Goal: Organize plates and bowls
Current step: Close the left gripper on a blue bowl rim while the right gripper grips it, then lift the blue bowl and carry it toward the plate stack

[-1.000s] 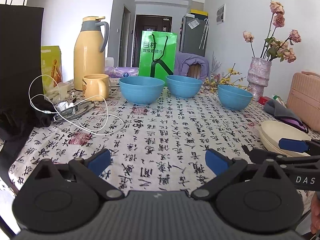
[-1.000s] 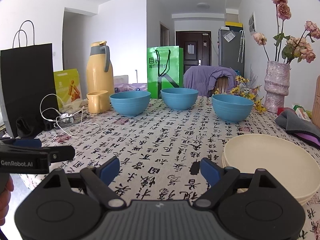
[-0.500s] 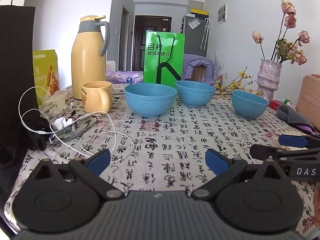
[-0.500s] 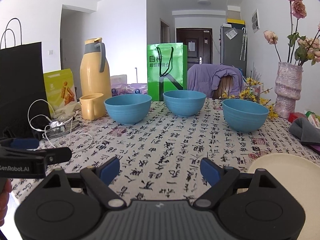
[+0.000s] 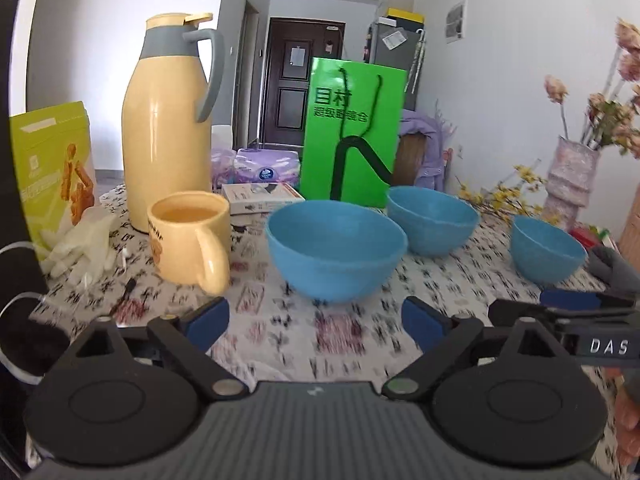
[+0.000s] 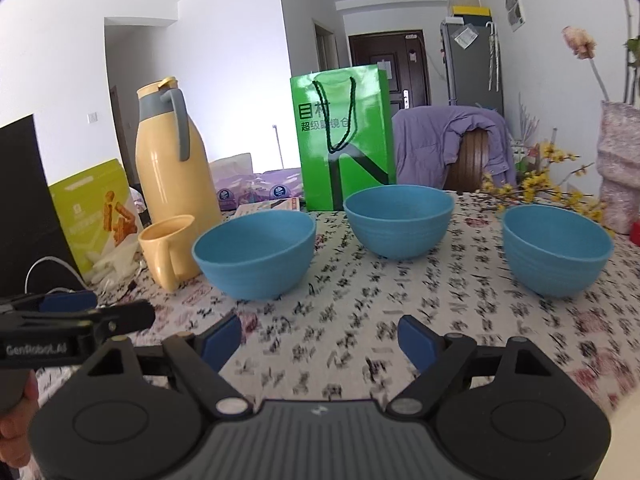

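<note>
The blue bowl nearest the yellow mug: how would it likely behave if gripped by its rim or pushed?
The blue bowl looks thin-walled and matte, so probably light plastic, stiff and not fragile. Its foot is narrow under a wide rim, so a high push might tip it. On the cloth-covered table it would likely drag rather than slide.

blurred: tablecloth (image 5: 352, 332) print (unreadable) | cut off: vase (image 6: 618, 168) flowers

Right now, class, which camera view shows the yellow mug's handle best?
The left wrist view: the yellow mug sits close, its handle facing the camera in full. In the right wrist view the mug is smaller, off to the left.
</note>
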Demonstrator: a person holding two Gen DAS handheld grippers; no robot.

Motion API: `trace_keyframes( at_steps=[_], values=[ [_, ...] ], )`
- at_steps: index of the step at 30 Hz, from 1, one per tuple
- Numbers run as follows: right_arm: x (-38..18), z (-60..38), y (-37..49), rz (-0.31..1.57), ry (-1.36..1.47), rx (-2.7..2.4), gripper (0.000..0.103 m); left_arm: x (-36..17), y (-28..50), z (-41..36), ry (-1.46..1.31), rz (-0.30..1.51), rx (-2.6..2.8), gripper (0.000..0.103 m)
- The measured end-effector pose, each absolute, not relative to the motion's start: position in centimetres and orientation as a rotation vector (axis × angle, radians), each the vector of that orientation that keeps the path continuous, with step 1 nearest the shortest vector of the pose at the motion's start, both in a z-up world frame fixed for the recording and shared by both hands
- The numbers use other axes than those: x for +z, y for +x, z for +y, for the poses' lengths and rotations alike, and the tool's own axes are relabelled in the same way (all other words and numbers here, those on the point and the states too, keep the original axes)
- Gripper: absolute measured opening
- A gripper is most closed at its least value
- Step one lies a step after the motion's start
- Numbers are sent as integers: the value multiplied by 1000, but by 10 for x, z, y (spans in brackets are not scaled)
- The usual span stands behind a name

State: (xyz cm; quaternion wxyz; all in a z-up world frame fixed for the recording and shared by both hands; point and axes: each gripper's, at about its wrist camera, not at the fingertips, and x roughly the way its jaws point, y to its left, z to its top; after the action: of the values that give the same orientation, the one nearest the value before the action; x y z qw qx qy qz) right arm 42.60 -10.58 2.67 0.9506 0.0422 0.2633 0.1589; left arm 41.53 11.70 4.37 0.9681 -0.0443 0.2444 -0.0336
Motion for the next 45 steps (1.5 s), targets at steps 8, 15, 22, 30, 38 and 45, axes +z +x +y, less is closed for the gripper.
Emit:
trace_keyframes(
  at_steps=[8,15,22,30,38,45],
  values=[
    [23,-80,530,637,277,356,64,46,524,136,-172,598,-83,57],
    [8,-63,582,693,327,315,39,28,565,144,-191,682,-11,22],
    [3,-57,587,707,306,266,15,33,557,144,-195,687,2,9],
    [15,-71,535,695,279,247,9,44,495,132,-224,664,-32,8],
    [23,-97,424,666,223,243,10,47,385,102,-237,619,-60,8],
    [22,-128,333,668,175,220,11,41,316,72,-269,627,-111,8]
  ],
)
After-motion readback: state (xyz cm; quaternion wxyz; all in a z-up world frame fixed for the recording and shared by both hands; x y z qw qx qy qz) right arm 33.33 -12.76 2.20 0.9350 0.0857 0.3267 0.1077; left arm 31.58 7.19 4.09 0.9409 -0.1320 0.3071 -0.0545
